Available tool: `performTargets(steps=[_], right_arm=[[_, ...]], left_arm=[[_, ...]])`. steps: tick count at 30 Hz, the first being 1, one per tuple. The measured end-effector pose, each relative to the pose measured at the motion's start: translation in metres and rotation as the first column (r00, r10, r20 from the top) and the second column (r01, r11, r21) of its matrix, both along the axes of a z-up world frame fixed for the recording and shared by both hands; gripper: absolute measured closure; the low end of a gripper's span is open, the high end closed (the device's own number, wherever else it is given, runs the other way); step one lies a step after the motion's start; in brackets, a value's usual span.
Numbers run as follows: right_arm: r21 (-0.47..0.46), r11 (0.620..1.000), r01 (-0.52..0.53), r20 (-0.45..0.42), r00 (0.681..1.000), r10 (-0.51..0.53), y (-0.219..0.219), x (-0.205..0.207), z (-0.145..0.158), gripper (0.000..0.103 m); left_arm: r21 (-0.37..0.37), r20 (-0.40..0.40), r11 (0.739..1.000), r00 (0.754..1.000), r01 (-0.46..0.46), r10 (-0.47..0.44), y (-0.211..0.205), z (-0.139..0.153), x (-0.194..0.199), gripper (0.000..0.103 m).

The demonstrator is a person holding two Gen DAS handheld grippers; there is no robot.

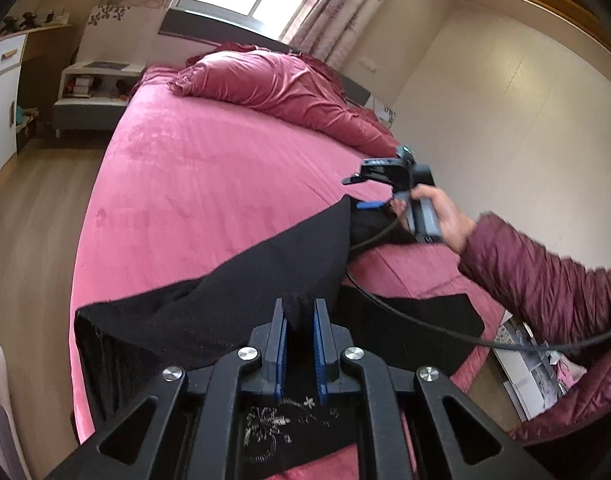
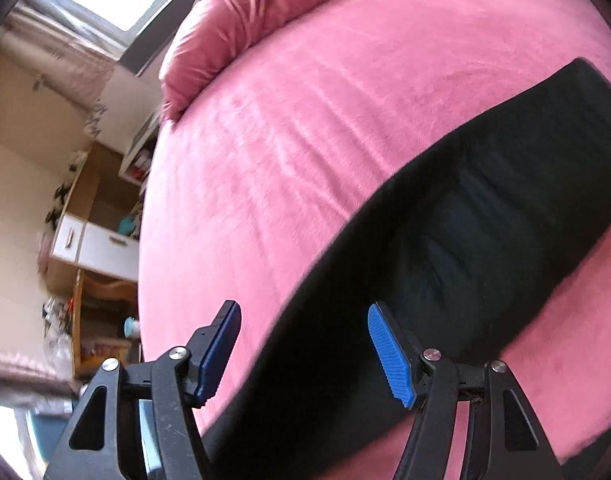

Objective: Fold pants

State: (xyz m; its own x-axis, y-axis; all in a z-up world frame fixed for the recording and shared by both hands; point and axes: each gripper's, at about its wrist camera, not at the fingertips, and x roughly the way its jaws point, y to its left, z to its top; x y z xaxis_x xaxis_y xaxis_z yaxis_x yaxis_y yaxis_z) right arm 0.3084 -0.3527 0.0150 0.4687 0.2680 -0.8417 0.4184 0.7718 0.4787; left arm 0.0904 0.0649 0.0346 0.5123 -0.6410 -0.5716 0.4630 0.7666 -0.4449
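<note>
Black pants (image 1: 241, 280) lie across the near end of a pink bed (image 1: 209, 168); a white floral print shows on them near my left gripper. My left gripper (image 1: 300, 312) is shut on a fold of the black pants. My right gripper (image 2: 305, 344) is open and empty, hovering just above the pants (image 2: 445, 240), which run as a long black band across the pink bed (image 2: 289, 128). In the left wrist view the right gripper (image 1: 369, 190) is held by a hand over the far end of the pants.
A crumpled pink duvet (image 1: 281, 84) is piled at the head of the bed. A white nightstand (image 1: 93, 88) and a cabinet (image 1: 5, 92) stand to the left on the wood floor. A wall runs along the right. A black cable (image 1: 425, 324) crosses the pants.
</note>
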Motion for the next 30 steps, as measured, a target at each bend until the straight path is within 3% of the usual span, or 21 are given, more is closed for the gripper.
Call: performTargets(steps=[3,5,6,8,12,19,26,30], right_arm=[[-0.013,1.000,0.020,-0.026,0.999,-0.020,-0.002,0.014,-0.009,0.051],[-0.046,0.999,0.016,-0.055,0.998,-0.018,-0.003,0.023,-0.017,0.064],[-0.081,0.997,-0.002,-0.073,0.997,-0.004,-0.002,0.027,-0.019,0.081],[-0.111,0.993,-0.036,-0.069,0.997,0.028,-0.001,0.026,-0.017,0.094],[-0.128,0.989,-0.069,0.018,0.997,0.072,-0.005,0.006,0.006,0.095],[-0.060,0.996,-0.063,0.222,0.972,0.075,-0.023,-0.083,0.055,0.095],[-0.030,0.996,-0.089,0.366,0.926,0.094,-0.012,-0.200,0.090,0.095],[-0.028,0.994,-0.109,0.367,0.923,0.112,-0.001,-0.261,0.089,0.095]], left_arm=[[0.000,-0.016,1.000,1.000,-0.001,0.001,0.002,-0.002,-0.001,0.092],[0.001,-0.021,1.000,1.000,-0.006,0.006,0.004,-0.002,0.000,0.092],[-0.002,-0.022,1.000,1.000,-0.012,0.012,0.005,-0.001,0.001,0.092],[-0.003,-0.021,0.999,0.999,-0.032,0.032,0.009,0.002,0.005,0.092],[-0.021,-0.024,0.989,0.989,-0.147,0.146,0.029,0.012,0.028,0.092],[-0.043,0.025,0.960,0.961,-0.276,0.277,0.061,0.040,0.050,0.092],[-0.021,0.072,0.953,0.950,-0.304,0.304,0.071,0.051,0.025,0.092],[-0.001,0.063,0.951,0.949,-0.310,0.309,0.077,0.042,0.000,0.092]])
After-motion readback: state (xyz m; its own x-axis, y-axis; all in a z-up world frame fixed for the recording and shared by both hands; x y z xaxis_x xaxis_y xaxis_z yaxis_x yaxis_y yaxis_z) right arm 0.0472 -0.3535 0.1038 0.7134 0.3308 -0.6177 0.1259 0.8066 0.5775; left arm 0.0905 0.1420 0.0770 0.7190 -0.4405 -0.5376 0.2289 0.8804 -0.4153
